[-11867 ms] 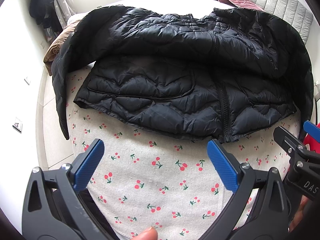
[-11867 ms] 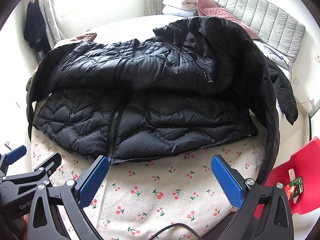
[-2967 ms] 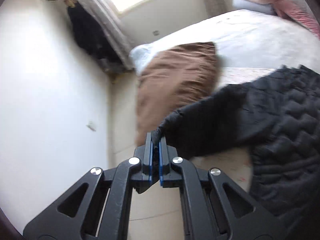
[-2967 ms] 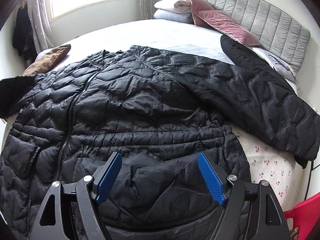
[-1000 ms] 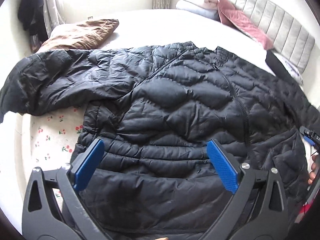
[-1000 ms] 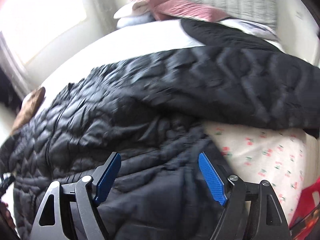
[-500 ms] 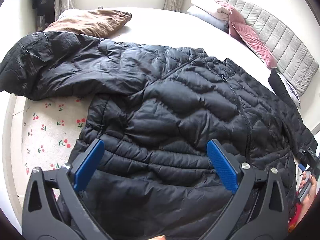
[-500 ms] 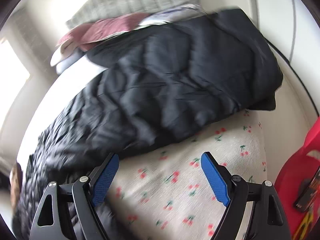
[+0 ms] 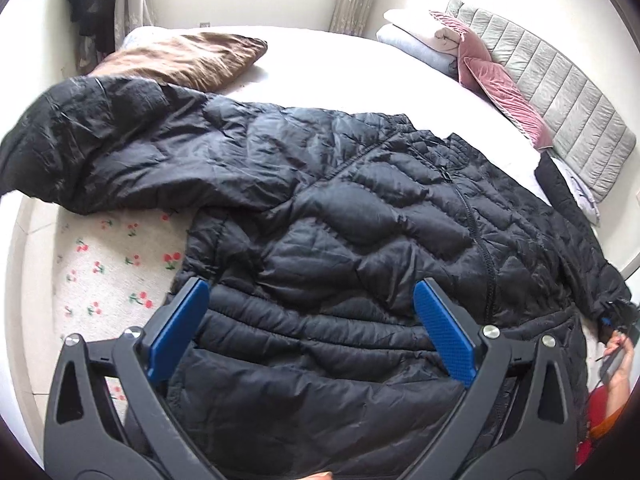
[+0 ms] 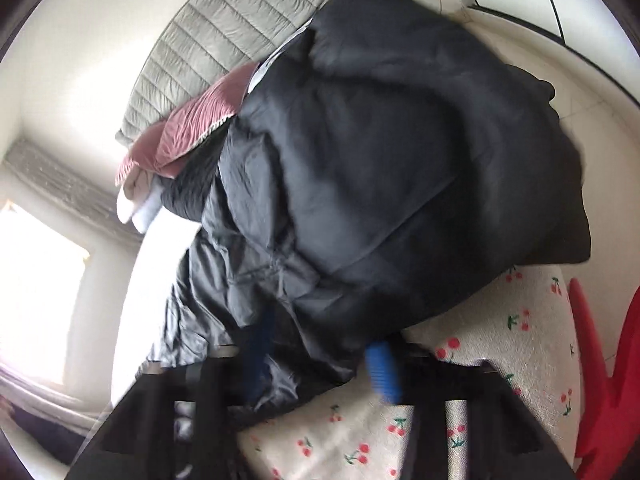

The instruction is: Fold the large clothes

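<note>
A large black quilted puffer jacket (image 9: 360, 240) lies spread front-up on the bed, zipper closed, its left sleeve (image 9: 100, 148) stretched to the left. My left gripper (image 9: 312, 328) is open and empty, hovering above the jacket's lower body. In the right wrist view, my right gripper (image 10: 320, 364) is tilted and blurred, its blue pads (image 10: 384, 372) on either side of the jacket's right sleeve (image 10: 400, 180) near the edge, still apart. The right gripper also shows at the far right of the left wrist view (image 9: 616, 316), at the sleeve cuff.
The jacket lies on a cherry-print sheet (image 9: 112, 280). A brown pillow (image 9: 180, 56) lies at the back left, pink and white pillows (image 9: 460, 44) by the grey headboard (image 9: 560, 92). A red chair (image 10: 608, 360) stands by the bed's right edge. Dark clothes (image 9: 88, 4) hang at the back left.
The right gripper has swung in and tilted over the right sleeve, and its pads have narrowed around the sleeve fabric. The left gripper drew back slightly and stayed open.
</note>
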